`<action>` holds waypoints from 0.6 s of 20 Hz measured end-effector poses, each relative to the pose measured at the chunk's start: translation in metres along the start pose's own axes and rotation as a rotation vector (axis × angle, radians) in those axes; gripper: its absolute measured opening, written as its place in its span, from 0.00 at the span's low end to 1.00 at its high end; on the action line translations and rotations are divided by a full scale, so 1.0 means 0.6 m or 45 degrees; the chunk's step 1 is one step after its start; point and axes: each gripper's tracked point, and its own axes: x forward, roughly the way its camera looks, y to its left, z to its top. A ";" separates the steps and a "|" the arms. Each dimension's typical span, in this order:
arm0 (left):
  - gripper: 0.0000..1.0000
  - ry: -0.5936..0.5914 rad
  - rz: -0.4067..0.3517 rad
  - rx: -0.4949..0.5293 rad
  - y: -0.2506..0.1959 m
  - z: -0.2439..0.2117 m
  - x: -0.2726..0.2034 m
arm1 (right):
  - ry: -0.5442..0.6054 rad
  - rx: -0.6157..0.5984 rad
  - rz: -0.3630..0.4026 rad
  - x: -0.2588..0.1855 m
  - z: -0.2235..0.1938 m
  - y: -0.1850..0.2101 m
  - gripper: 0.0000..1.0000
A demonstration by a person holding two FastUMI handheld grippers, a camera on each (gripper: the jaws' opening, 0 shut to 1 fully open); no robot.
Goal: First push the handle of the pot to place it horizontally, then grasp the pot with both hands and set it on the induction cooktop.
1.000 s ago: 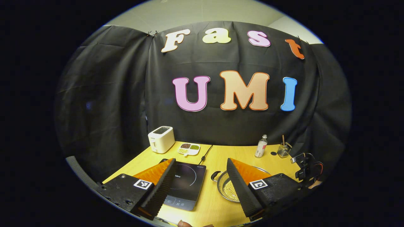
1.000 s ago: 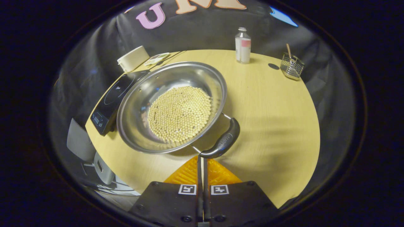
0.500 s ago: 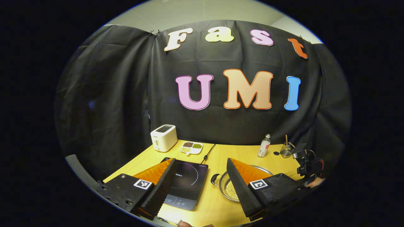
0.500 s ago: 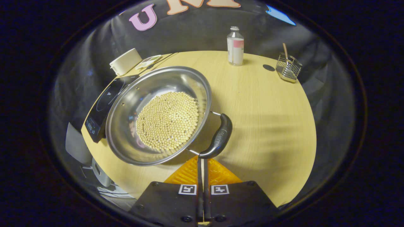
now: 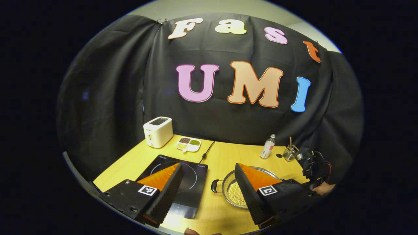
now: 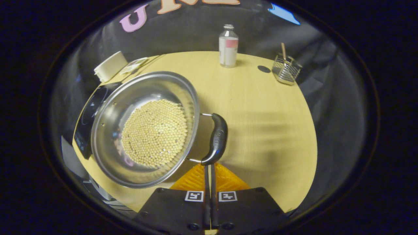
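- Step in hand, as judged: the handle push. In the right gripper view the right tongs [image 6: 209, 169] are pressed together, fingers flat against each other, with the tip at the lower end of the pot's near handle [image 6: 216, 139], touching or just short of it; nothing is pinched
- Left tongs [image 5: 206, 189] are spread wide and empty, at the bottom of the left gripper view, with the induction cooktop [image 5: 178, 182] and the pot [image 5: 233, 192] seen between and beyond the fingers
- Location of the pot [image 6: 145, 129]: left of centre in the right gripper view, resting on the surface [image 6: 267, 124], just beside the cooktop [image 6: 85, 127] at the far left edge; not on it
- Next move, as judged: finish the handle alignment, then separate the right fingers, take one handle with each set of tongs and lift level across to the cooktop
- Far handle [image 5: 215, 185]: a small dark loop on the cooktop side of the pot
- Materials: polished steel bowl-shaped pot with a rolled rim; the bottom is covered by small round pale yellow beads [image 6: 155, 132], which would roll if the pot tilts
- Near handle: glossy black curved grip on two thin wire stems
- Cooktop: flat black glass with a ring marking
- Surface: smooth pale wood grain
- Fingers: black ribbed pads, orange backs
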 end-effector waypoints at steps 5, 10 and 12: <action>0.96 0.160 -0.163 -0.032 0.005 -0.051 0.070 | -0.053 0.100 -0.168 -0.042 0.002 -0.007 0.00; 0.97 0.348 -0.320 -0.049 -0.010 -0.125 0.133 | -0.160 0.154 -0.215 -0.081 0.030 0.020 0.05; 0.96 0.415 -0.328 -0.078 -0.014 -0.147 0.152 | -0.166 0.126 -0.243 -0.087 0.039 0.019 0.23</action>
